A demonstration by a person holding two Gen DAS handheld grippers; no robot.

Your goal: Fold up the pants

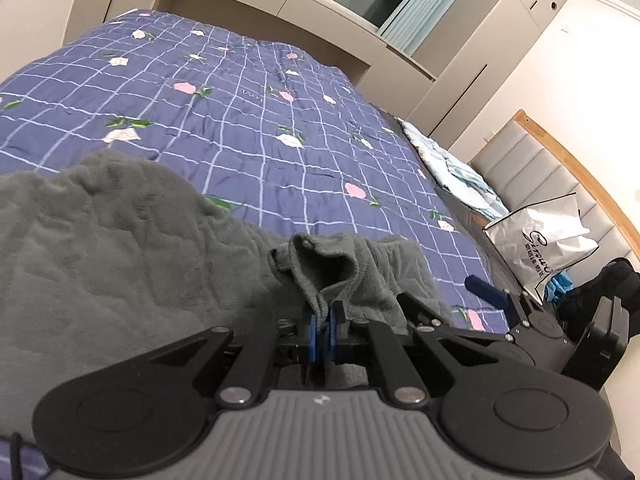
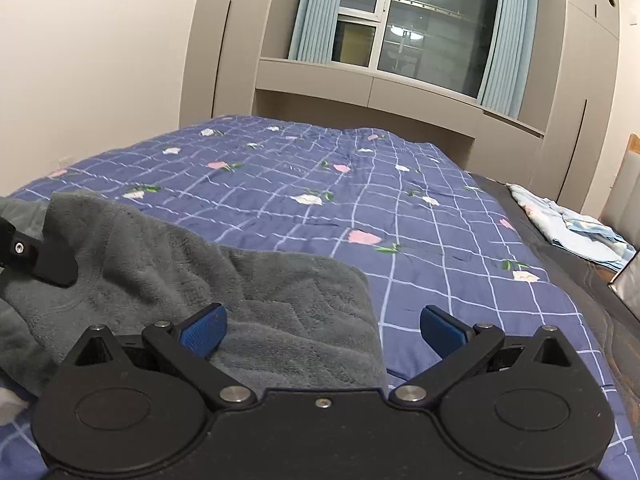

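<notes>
Left wrist view shows the grey fleece pants (image 1: 120,248) spread over the near part of a bed, with a bunched fold of them rising straight out of the left gripper (image 1: 322,322). Its blue pads (image 1: 313,330) are pressed together on that fold, so the cloth is pinched tight and stands up in a small peak just ahead of the fingers. More of the fabric trails back to the left and under the tool.

From the right wrist view, the pants (image 2: 256,304) lie flat with one squared edge reaching toward the middle of the frame. The right gripper (image 2: 323,332) has its jaws spread wide; its left pad (image 2: 204,334) sits over the grey cloth and its right pad (image 2: 442,330) over the bedcover, the cloth's edge running between them. Nothing is clamped there.

Under the pants is a blue checked quilt (image 1: 248,120) printed with pink and white flowers. Beyond its right edge lie a pale blue bundle of bedding (image 1: 452,168) and a white shopping bag (image 1: 544,240) near a padded headboard (image 1: 532,164). A curtained window (image 2: 416,28) stands behind the bed.
</notes>
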